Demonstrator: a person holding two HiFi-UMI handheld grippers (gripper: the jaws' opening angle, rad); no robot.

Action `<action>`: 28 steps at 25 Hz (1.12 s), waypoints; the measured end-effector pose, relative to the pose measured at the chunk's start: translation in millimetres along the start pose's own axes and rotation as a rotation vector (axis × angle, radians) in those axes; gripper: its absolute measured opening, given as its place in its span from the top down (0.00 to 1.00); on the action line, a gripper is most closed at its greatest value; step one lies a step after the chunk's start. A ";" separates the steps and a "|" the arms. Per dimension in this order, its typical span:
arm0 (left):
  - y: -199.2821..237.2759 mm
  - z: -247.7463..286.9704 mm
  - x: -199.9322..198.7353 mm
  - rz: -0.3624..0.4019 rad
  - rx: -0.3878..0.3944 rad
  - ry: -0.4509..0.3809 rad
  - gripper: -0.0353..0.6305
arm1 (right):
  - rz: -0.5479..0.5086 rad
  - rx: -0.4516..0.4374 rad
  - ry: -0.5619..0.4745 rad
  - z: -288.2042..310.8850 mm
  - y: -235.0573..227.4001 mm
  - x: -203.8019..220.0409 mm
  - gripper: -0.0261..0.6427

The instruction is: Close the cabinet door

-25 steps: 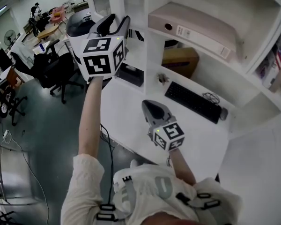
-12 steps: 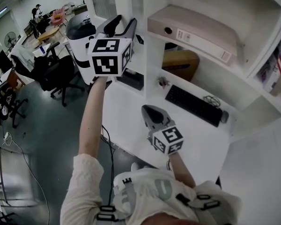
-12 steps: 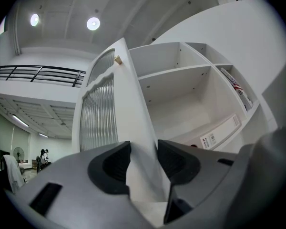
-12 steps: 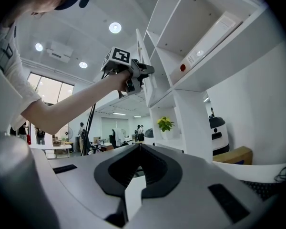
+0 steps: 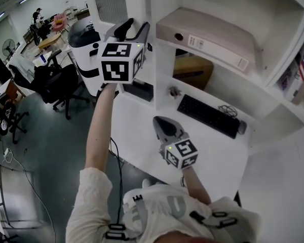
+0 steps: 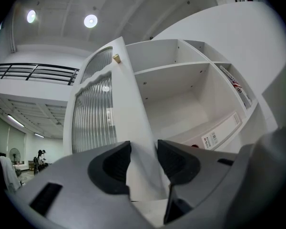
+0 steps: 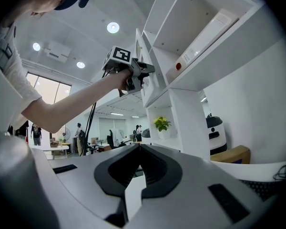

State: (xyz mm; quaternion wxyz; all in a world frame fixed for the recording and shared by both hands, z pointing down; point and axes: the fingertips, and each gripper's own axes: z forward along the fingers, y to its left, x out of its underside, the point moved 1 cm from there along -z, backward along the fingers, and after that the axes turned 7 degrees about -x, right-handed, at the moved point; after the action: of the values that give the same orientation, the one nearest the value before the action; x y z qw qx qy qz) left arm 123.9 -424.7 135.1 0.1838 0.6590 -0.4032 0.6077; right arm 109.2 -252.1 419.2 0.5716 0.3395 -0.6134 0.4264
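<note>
Off the table's (image 5: 137,135) left edge, an office chair (image 5: 61,77) and a white machine with a dark dome (image 5: 83,39) stand on the floor, apart from the cabinet, so there is open room on that side. The cabinet door (image 6: 126,104), a white frame round ribbed glass, stands open beside the cabinet's (image 5: 159,59) left upright, above the table's far left corner. The left gripper (image 5: 134,29) is raised to it, its jaws closed on the frame's near edge. The door looks light and stiff and should swing easily on its hinges. Its painted frame may be slippery and the glass fragile, so the frame edge is the sound hold. Inside, a binder (image 5: 207,34) lies flat on a shelf; whether it clears the door's path I cannot tell. The right gripper (image 5: 162,121) hovers low over the table's middle, jaws shut together on nothing, near the keyboard (image 5: 207,113).
</note>
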 end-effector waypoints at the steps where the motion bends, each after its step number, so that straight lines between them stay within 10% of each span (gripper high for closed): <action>1: -0.4 1.6 0.2 0.001 0.000 -0.001 0.68 | 0.001 0.004 0.001 -0.1 -1.7 0.4 0.95; 28: -13.7 42.3 4.1 0.001 0.020 -0.003 0.69 | 0.003 0.039 0.010 5.6 -25.2 0.4 0.95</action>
State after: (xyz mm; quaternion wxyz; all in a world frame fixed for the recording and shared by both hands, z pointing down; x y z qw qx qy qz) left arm 161.6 -448.6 134.2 0.1764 0.6617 -0.3976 0.6108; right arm 129.6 -267.5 423.1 0.5672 0.3476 -0.6026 0.4408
